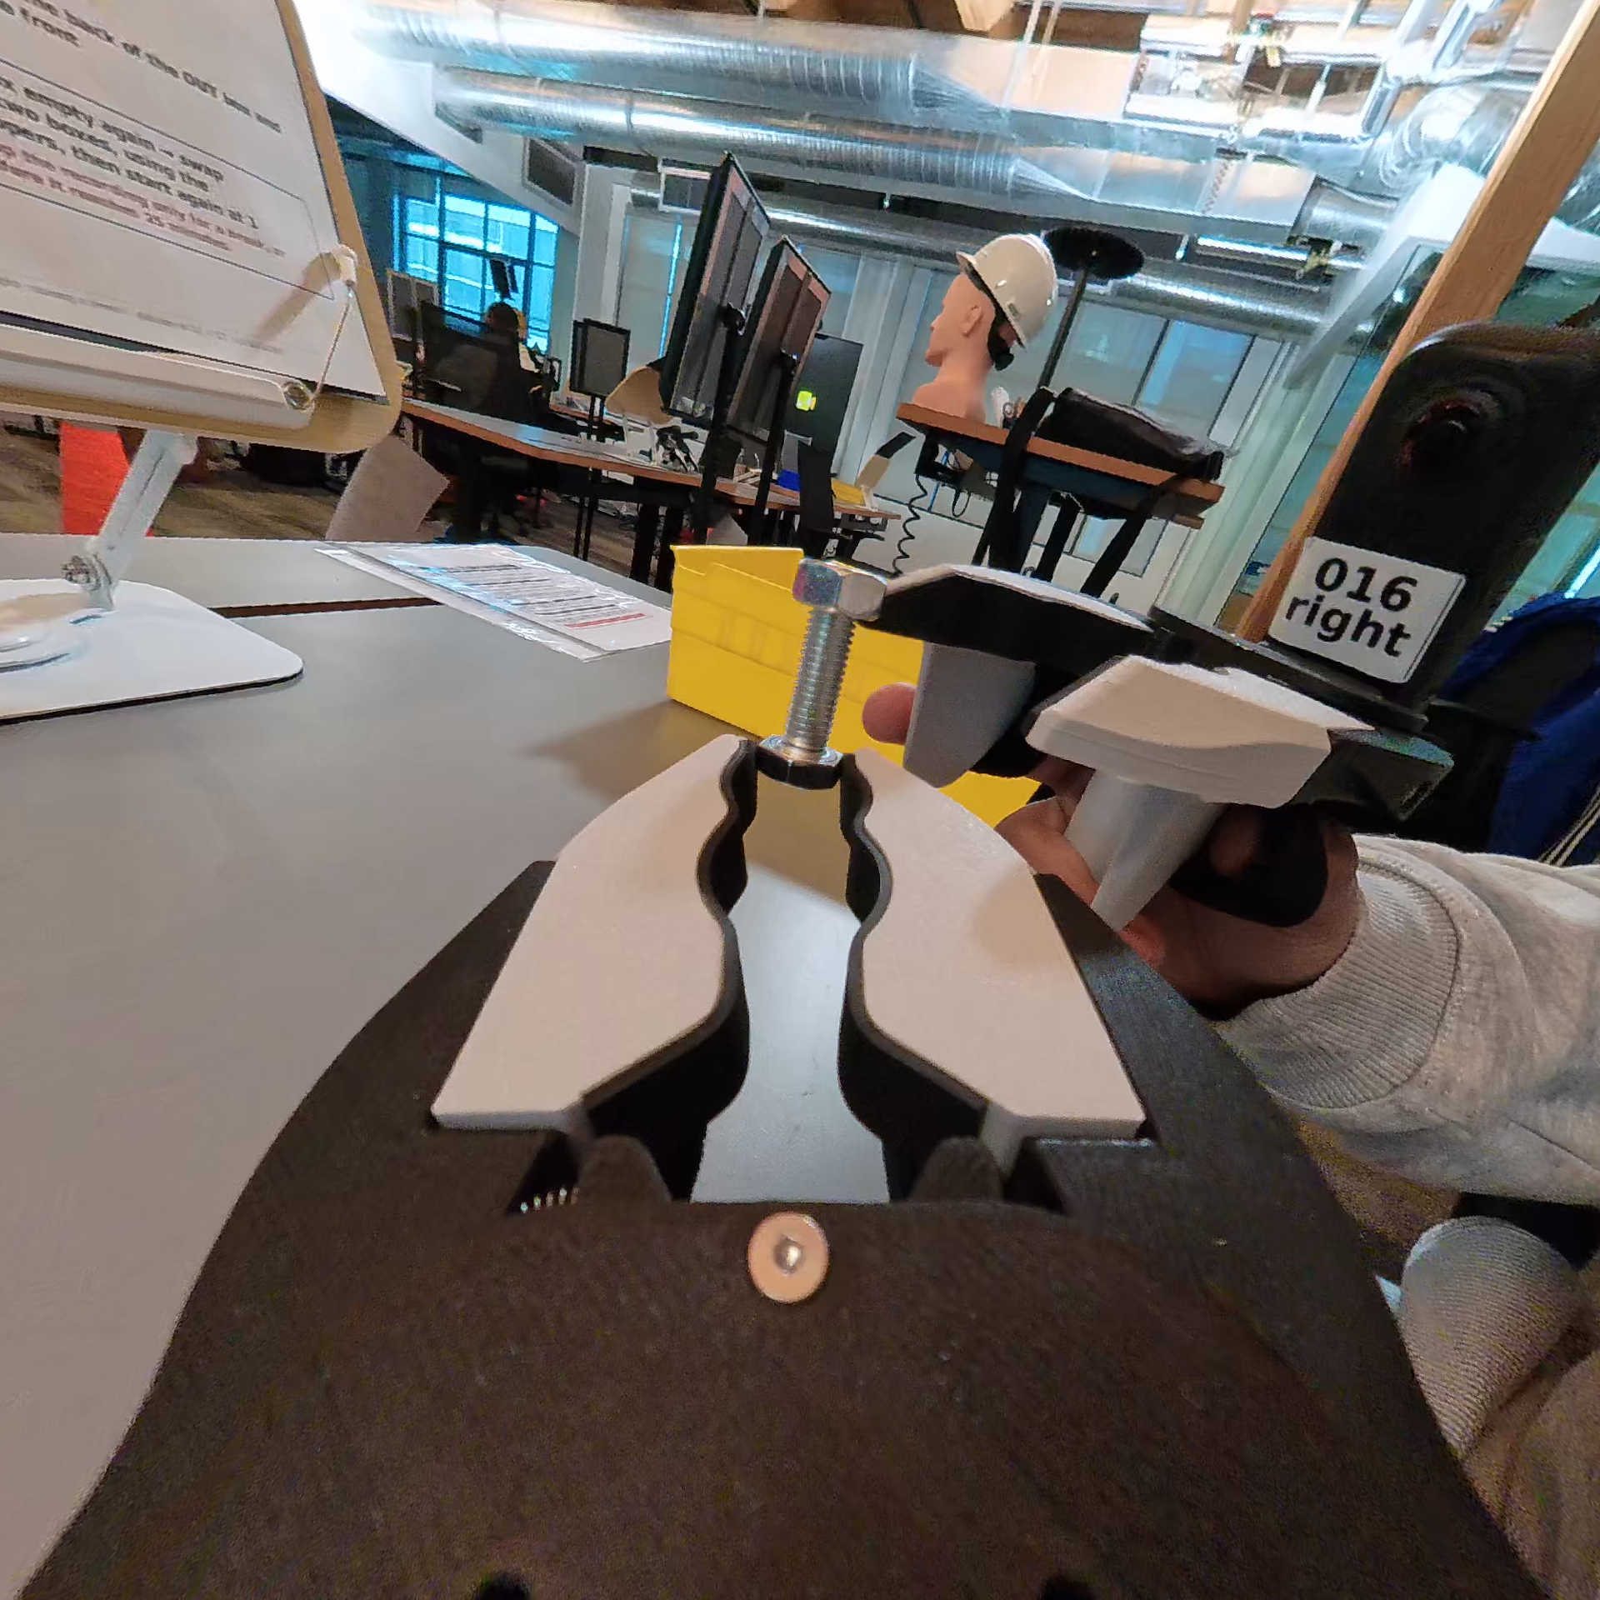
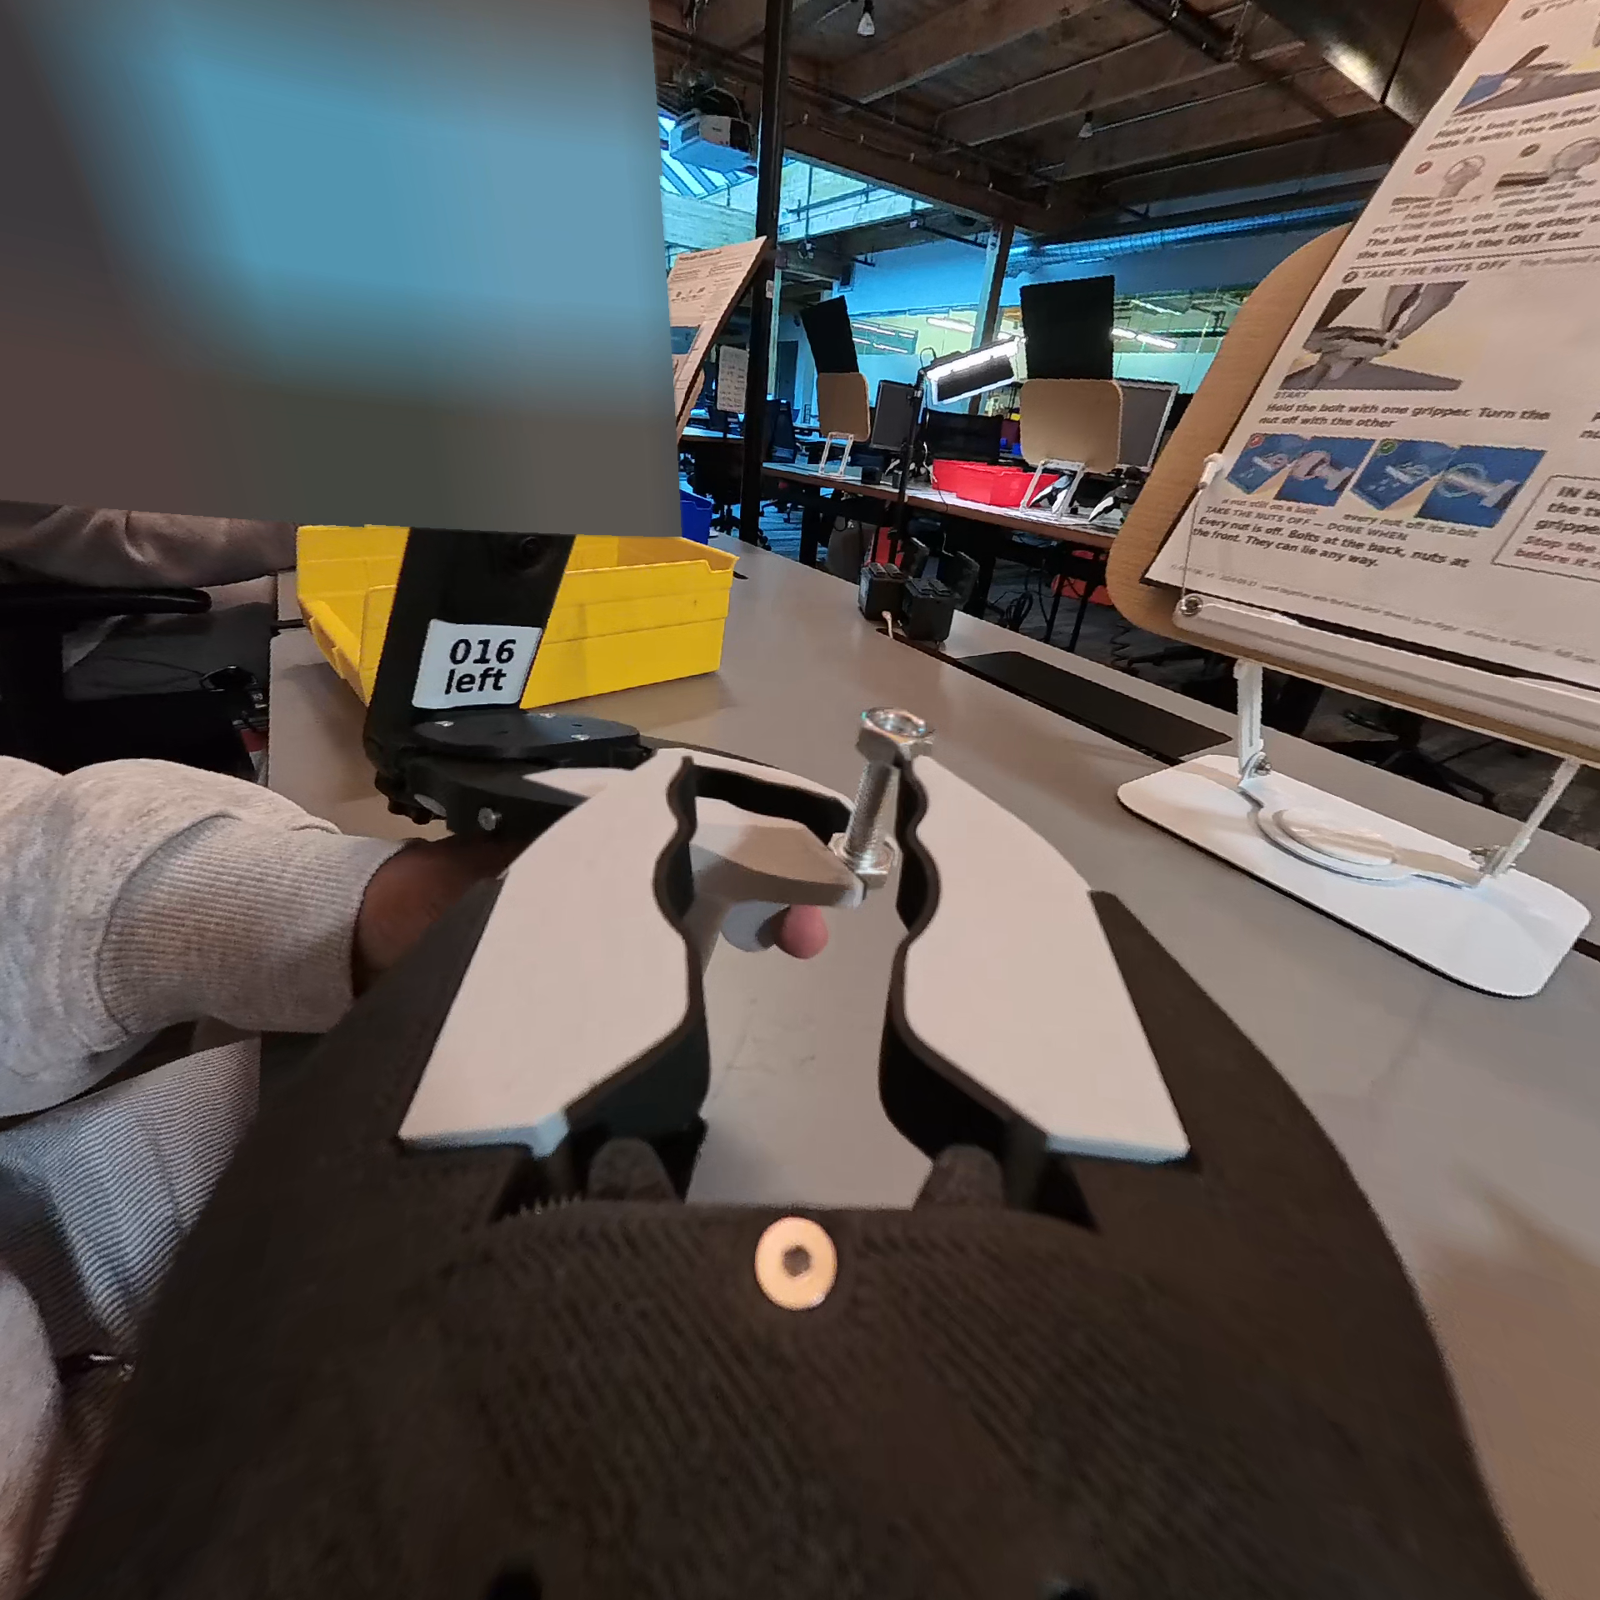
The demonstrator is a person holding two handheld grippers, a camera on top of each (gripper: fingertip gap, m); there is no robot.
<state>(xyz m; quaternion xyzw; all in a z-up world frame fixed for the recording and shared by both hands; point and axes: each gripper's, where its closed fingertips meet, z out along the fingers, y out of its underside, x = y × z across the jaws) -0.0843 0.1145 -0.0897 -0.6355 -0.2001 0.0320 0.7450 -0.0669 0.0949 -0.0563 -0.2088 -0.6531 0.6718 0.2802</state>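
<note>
A silver bolt (image 1: 812, 667) stands upright above the grey table (image 1: 303, 822), head up. My left gripper (image 1: 796, 764) is shut on the nut (image 1: 795, 769) threaded at the bolt's lower end. My right gripper (image 2: 796, 766) is open, jaws wide apart. The bolt head (image 2: 896, 729) lies against the tip of its right finger (image 2: 996, 909). In the left wrist view the right gripper (image 1: 961, 667) reaches in from the right, one finger touching the bolt head (image 1: 835, 589). In the right wrist view a left finger (image 2: 770, 861) holds the nut (image 2: 866, 857).
A yellow bin (image 1: 736, 632) stands on the table behind the bolt; it also shows in the right wrist view (image 2: 623, 623). An instruction board on a white stand (image 2: 1385, 883) is to the right there, left in the left wrist view (image 1: 130, 641). A laminated sheet (image 1: 519, 597) lies flat. Left and right tips are no more than a few centimetres apart.
</note>
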